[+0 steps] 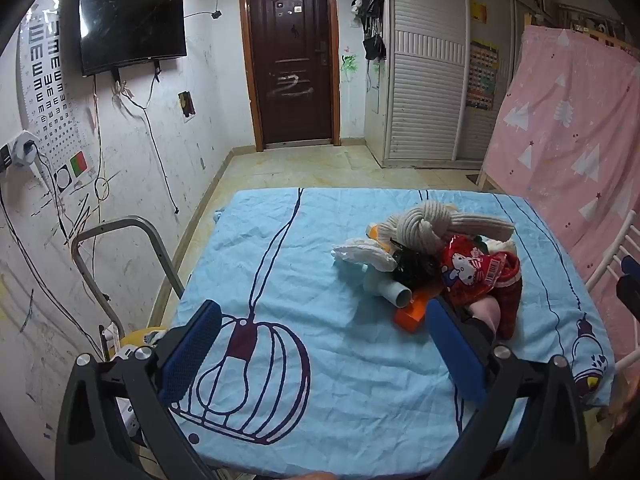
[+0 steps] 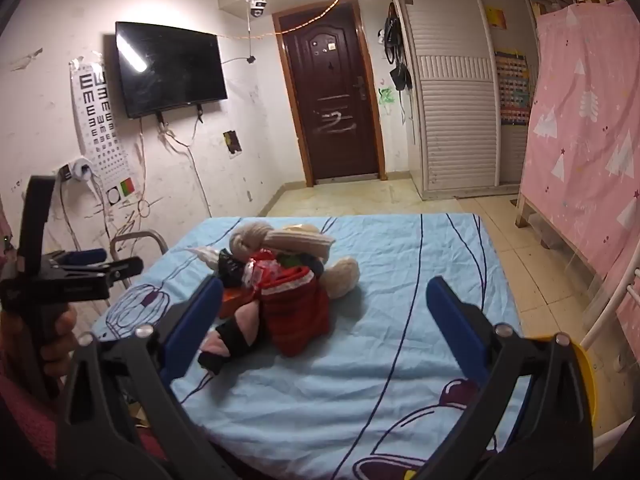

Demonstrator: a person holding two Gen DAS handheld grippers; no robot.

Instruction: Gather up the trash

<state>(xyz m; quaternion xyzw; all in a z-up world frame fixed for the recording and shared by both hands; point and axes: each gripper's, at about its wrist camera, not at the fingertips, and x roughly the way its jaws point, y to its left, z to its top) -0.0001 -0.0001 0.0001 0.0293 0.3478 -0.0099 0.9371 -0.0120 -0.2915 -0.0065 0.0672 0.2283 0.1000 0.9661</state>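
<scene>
A table covered with a light blue cloth (image 1: pixel 304 280) printed with dark line drawings carries everything. Toward its right half lies one tight heap: a knotted beige knit piece (image 1: pixel 432 228) at the far side, crumpled white tissue (image 1: pixel 360 254) and a white tube (image 1: pixel 390 290) to the left, an orange box (image 1: pixel 412 314) in front. A black crumpled bag (image 1: pixel 414 266) and a red cartoon-print wrapper (image 1: pixel 468 270) sit on top of the heap, beside a red knit sock (image 1: pixel 510 300).
</scene>
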